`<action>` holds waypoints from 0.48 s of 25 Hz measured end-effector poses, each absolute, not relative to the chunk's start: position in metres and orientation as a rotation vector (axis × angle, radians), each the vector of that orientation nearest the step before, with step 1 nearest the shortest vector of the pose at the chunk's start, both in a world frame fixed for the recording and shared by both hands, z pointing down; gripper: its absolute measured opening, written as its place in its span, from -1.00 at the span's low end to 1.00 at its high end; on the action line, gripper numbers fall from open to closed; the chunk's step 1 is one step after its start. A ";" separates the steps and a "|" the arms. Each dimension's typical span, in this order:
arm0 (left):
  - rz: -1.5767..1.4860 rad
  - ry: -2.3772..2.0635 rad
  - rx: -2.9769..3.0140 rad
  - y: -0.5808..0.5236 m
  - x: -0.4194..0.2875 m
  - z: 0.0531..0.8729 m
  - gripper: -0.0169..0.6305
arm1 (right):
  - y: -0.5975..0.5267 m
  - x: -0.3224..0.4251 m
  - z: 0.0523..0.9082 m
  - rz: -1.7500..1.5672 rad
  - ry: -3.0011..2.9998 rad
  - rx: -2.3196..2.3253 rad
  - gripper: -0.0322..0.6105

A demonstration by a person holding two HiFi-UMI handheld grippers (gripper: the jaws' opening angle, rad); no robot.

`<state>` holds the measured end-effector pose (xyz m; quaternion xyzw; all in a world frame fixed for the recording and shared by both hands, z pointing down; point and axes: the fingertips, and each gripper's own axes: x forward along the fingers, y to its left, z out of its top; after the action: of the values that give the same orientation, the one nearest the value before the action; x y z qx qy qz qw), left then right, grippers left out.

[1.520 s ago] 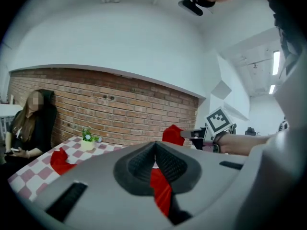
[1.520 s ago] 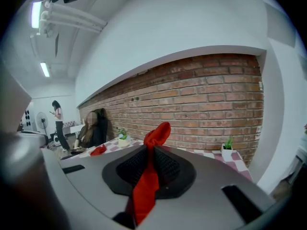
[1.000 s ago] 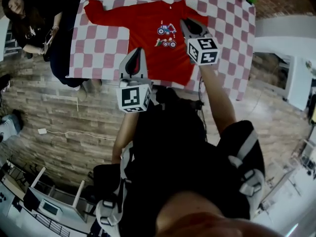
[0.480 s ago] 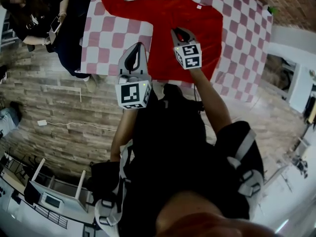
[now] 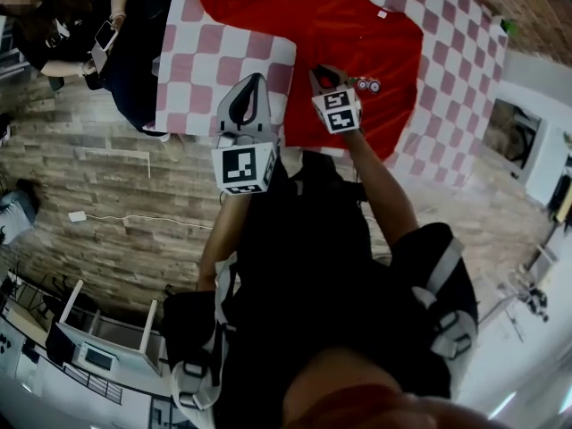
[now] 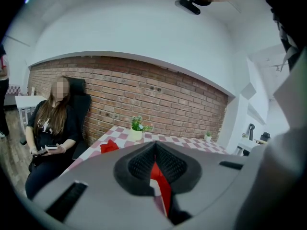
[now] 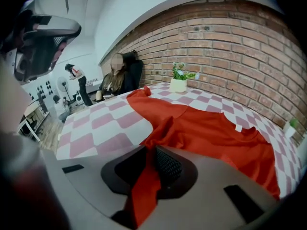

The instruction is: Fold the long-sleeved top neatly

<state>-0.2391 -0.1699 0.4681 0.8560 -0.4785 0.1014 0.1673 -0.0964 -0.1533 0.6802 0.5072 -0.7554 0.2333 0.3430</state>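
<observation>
Right tongs (image 7: 152, 163) are clamped on a bunched-up fold of the red long-sleeved fabric top (image 5: 357, 43). It's spread over the pink-and-white checked table (image 5: 223, 61), hem by the near edge. Left tongs (image 5: 250, 86) are squeezed shut over the checks, just beside the top's left edge.

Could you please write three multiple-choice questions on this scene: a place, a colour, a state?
1. The small green plant in a white pot stands: A) at the far end of the checked tablecloth; B) on the floor; C) on a chair.
2. That tablecloth is: A) blue-white; B) pink-white; C) green-yellow.
3. The right tongs are: A) wide open, empty; B) gripping a phone; C) clamped on the red long-sleeved fabric top.
Key: 1A, beside the brick wall; 2B, pink squares show; 3C, red cloth sits between its pads, jaws just eased slightly.
</observation>
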 end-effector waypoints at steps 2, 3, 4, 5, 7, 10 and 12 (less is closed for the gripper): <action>0.288 -1.365 2.433 -0.171 -0.241 0.469 -0.92 | -0.150 -0.103 0.684 0.612 -1.977 1.286 -0.63; 0.289 -1.367 2.430 -0.171 -0.241 0.470 -0.92 | -0.148 -0.107 0.685 0.613 -1.985 1.267 -0.58; 0.290 -1.370 2.427 -0.170 -0.242 0.470 -0.92 | -0.147 -0.110 0.685 0.616 -1.993 1.249 -0.58; 0.289 -1.371 2.425 -0.170 -0.241 0.471 -0.92 | -0.145 -0.113 0.685 0.619 -2.001 1.233 -0.58; 0.284 -1.376 2.419 -0.170 -0.242 0.471 -0.92 | -0.141 -0.119 0.684 0.622 -2.016 1.201 -0.58; 0.272 -1.395 2.411 -0.171 -0.244 0.467 -0.92 | -0.139 -0.128 0.677 0.625 -2.054 1.179 -0.58; 0.266 -1.407 2.406 -0.171 -0.246 0.465 -0.92 | -0.140 -0.129 0.667 0.635 -2.084 1.205 -0.61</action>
<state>-0.2462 -0.1711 0.4651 0.8469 -0.4951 0.0935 0.1700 -0.1292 -0.1400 0.6670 0.4586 -0.7929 0.2417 0.3203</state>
